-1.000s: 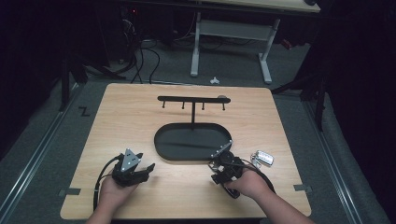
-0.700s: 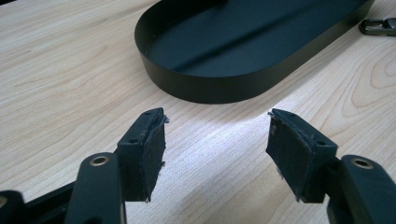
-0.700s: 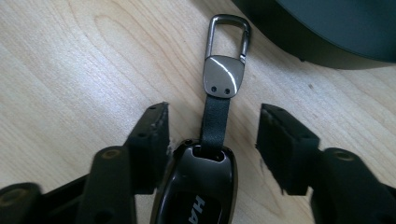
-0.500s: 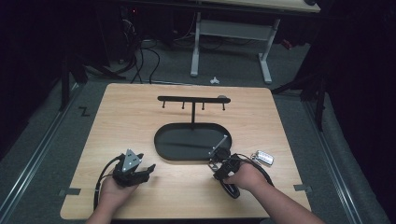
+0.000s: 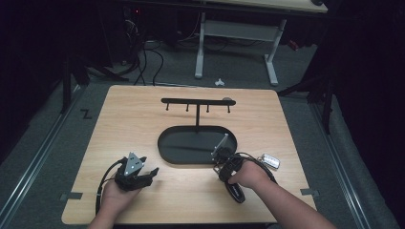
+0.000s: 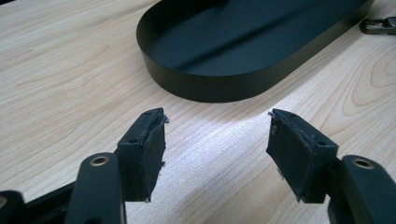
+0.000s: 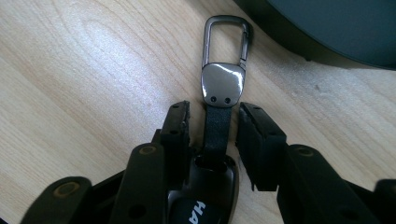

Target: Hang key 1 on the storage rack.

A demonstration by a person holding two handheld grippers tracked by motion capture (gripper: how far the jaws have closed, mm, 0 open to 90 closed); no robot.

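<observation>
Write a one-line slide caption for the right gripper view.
Right gripper closing its fingers around the strap of a key fob lying on the wooden table, pads not yet touching.

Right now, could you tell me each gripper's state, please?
Left gripper: open, empty.
Right gripper: open, jaws just closing around the key fob's strap, not yet pressing.

On the worktop (image 5: 143, 119) the oval tray (image 5: 176, 148) sits mid-way — a hook rack (image 5: 197, 101) rises behind it. The key fob (image 5: 268, 160) lies right of the tray, its strap (image 7: 217, 126) between the right claw (image 7: 214, 128) jaws; the left claw (image 5: 152, 172) rests front-left.
</observation>
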